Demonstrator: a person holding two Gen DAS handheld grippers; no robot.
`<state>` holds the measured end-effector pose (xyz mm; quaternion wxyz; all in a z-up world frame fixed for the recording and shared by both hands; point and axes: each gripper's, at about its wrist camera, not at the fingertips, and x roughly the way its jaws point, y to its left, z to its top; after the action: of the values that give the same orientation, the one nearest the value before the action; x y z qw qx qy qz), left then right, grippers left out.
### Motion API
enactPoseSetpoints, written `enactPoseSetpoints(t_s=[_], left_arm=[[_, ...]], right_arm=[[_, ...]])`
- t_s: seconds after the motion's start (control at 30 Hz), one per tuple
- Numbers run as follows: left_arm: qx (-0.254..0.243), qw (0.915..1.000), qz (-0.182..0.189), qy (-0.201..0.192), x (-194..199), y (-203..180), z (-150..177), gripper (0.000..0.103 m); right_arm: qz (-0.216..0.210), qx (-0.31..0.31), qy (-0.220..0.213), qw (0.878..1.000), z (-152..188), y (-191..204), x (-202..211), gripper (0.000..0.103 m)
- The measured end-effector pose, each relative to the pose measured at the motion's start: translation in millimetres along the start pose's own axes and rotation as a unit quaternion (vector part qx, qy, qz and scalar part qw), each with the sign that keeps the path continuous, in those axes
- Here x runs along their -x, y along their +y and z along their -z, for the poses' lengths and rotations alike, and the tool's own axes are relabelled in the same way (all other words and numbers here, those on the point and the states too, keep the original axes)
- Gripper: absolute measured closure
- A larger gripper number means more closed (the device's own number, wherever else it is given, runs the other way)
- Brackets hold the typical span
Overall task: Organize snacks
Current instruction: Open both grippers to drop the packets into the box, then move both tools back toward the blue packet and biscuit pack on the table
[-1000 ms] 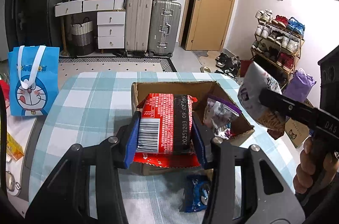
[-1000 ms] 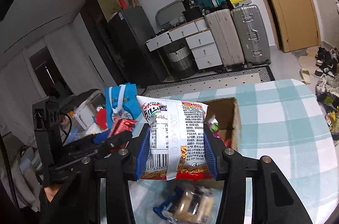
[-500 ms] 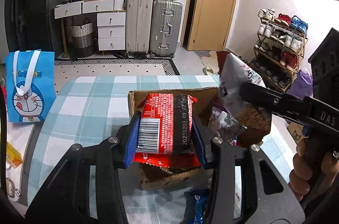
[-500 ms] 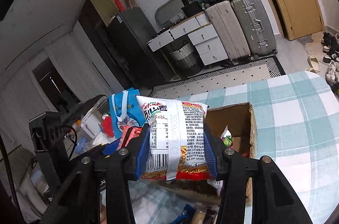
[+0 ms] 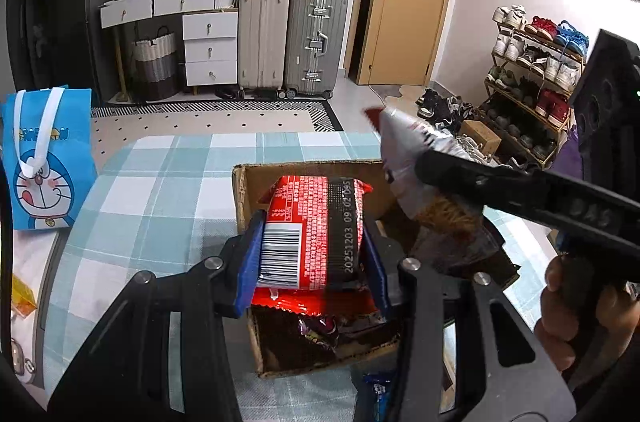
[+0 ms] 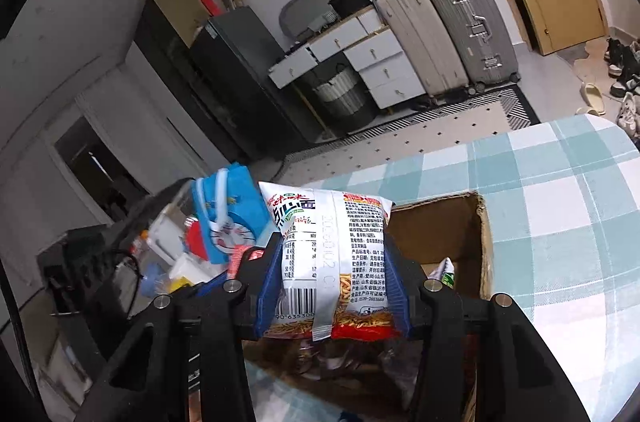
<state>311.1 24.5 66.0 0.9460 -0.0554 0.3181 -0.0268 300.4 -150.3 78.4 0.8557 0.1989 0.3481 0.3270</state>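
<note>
My left gripper (image 5: pixel 314 250) is shut on a red snack packet (image 5: pixel 316 230) with a barcode and holds it over the open cardboard box (image 5: pixel 240 190) on the checked tablecloth. My right gripper (image 6: pixel 334 282) is shut on a white noodle snack bag (image 6: pixel 332 242) and holds it over the same box (image 6: pixel 484 242). In the left wrist view the right gripper's arm and its bag (image 5: pixel 404 146) reach in over the box from the right. Several snack packets (image 5: pixel 320 330) lie inside the box.
A blue snack packet (image 5: pixel 376 394) lies on the checked table (image 5: pixel 160 182) in front of the box. A blue Doraemon bag (image 5: pixel 40 158) stands at the table's left edge. Suitcases (image 5: pixel 288 34), drawers and a shoe rack (image 5: pixel 532 70) stand beyond the table.
Both grippers have moved over the box with their packets still held. The right gripper's bag came in from the right to above the box's far right side.
</note>
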Motion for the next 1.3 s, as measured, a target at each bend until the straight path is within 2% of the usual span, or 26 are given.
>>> enactPoseSetpoints(t_s=[0.13,0.3,0.37,0.43,0.5,0.57,0.63,0.67,0.8,0.87,0.93,1.3], left_arm=[[-0.001,1.0000,-0.001,0.007,-10.3,-0.1,0.4,0.061],[0.001,0.9999,0.000,0.011,-19.7,-0.4,-3.0,0.061],[-0.006,0.9999,0.004,0.015,-23.9,-2.2,-3.7,0.061],[-0.019,0.9998,-0.004,0.011,-24.3,-4.8,-3.3,0.061],[-0.032,0.9994,-0.009,0.008,-22.2,-7.6,-2.0,0.060],[-0.036,0.9993,-0.005,0.006,-18.7,-9.2,-1.7,0.053],[-0.034,0.9994,-0.004,0.001,-12.8,-8.4,0.6,0.027],[-0.033,0.9994,-0.006,-0.003,-8.7,-7.7,2.3,0.022],[-0.030,0.9995,0.004,-0.007,9.2,-4.6,9.8,0.019],[-0.023,0.9997,0.006,-0.008,17.9,-1.0,16.7,0.013],[-0.018,0.9998,0.006,-0.009,27.3,2.2,26.3,0.000],[-0.024,0.9997,0.007,0.000,69.9,15.1,90.0,0.001]], right_arm=[[0.043,0.008,0.002,0.999,1.2,-5.7,-10.1,0.056],[0.074,0.030,-0.004,0.997,1.5,-4.5,-12.4,0.055],[0.080,0.027,-0.011,0.996,0.4,-5.7,-11.1,0.051],[0.068,0.024,-0.024,0.997,-1.0,-7.5,-4.2,0.049],[0.053,0.027,-0.028,0.998,-2.5,-8.0,4.6,0.036],[0.056,0.040,-0.034,0.997,-1.8,-5.7,15.3,0.011],[0.061,0.054,-0.028,0.996,0.3,-4.4,22.6,0.004],[0.065,0.062,-0.021,0.996,2.5,-4.0,26.8,0.004],[0.091,0.095,-0.007,0.991,16.2,-3.6,41.3,0.001],[0.101,0.107,-0.005,0.989,24.7,-3.7,49.6,0.001],[0.106,0.107,-0.005,0.989,33.9,-5.7,57.6,0.001],[0.112,0.094,0.032,0.989,91.2,-12.8,73.9,0.001]])
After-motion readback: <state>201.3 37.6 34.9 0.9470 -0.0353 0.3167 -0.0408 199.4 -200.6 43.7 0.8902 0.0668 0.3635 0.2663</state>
